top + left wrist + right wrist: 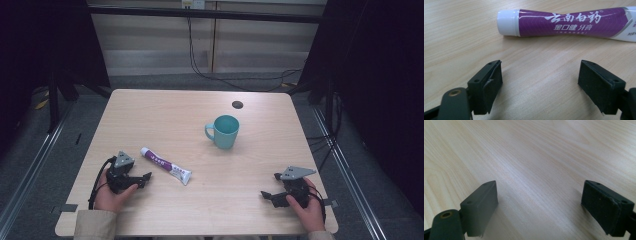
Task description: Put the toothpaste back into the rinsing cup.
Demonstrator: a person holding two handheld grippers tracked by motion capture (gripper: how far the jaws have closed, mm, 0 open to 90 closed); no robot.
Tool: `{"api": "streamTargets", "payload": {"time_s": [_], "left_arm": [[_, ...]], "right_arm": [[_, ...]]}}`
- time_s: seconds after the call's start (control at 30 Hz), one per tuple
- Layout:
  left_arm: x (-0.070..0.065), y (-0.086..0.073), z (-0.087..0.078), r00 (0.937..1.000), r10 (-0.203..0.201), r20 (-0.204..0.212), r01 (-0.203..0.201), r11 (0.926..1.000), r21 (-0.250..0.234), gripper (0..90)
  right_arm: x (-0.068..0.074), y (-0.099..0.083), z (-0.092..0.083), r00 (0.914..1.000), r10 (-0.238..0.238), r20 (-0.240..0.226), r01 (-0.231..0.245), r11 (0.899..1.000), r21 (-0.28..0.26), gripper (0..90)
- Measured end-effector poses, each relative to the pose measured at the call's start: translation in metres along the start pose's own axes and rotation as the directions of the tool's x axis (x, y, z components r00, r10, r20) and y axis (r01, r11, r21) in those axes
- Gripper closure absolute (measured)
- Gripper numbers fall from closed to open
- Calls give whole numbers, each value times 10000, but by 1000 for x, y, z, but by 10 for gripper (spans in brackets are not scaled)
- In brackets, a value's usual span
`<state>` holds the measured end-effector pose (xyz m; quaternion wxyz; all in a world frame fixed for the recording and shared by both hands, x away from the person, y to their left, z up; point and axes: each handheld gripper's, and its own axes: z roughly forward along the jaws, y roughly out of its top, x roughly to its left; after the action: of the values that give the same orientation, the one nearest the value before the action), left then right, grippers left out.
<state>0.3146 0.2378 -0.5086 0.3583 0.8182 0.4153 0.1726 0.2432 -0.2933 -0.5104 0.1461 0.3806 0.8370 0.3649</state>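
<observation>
Risk: toothpaste tube (571,23) may roll or skid off — left gripper (141,181) jaws apart, empty, just beside it. Right gripper (270,192) jaws likewise apart, empty.

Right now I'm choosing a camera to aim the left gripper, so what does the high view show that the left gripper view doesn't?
High view alone: the teal mug, the right gripper and both hands. Left gripper view alone: the printing on the toothpaste tube and the open gap between the left gripper jaws. Both: the tube lying on the wooden table, untouched.
</observation>
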Motion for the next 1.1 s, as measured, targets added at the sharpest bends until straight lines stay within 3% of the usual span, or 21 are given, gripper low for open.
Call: {"api": "streamTargets", "payload": {"time_s": [0.23,0.33,0.43,0.5,0.57,0.7,0.83,0.9,0.97,1.1], "left_arm": [[0,1,1,9999,53,155,-53,10000,7,165],[1,3,0,9997,111,235,-118,9995,298,168],[3,12,-2,9979,529,378,-568,9920,1130,174],[3,19,-4,9909,1287,403,-1336,9769,1668,185],[2,22,-4,9894,1354,524,-1426,9740,1759,185],[0,35,-6,9777,1942,802,-2062,9601,1887,185],[-4,48,-5,9704,2216,959,-2350,9578,1652,185],[-7,56,-2,9616,2505,1119,-2671,9481,1728,185],[-9,57,0,9586,2595,1171,-2772,9447,1751,185],[-13,64,6,9425,3052,1363,-3270,9262,1877,174]], "right_arm": [[0,0,0,10000,-6,0,6,10000,-17,128],[0,0,0,10000,-8,2,8,10000,-25,128],[-1,0,0,10000,-18,-14,18,10000,-31,128],[-1,1,1,10000,-11,-8,11,10000,-21,127],[-1,1,1,10000,-27,1,27,10000,-35,127],[-1,2,2,10000,3,27,-3,10000,-25,127],[-1,2,2,10000,16,27,-16,10000,-18,127],[-1,2,2,10000,29,13,-29,10000,-11,126],[-1,2,2,10000,24,9,-24,10000,-9,127],[-1,2,2,10000,38,22,-38,10000,-2,127]]}}
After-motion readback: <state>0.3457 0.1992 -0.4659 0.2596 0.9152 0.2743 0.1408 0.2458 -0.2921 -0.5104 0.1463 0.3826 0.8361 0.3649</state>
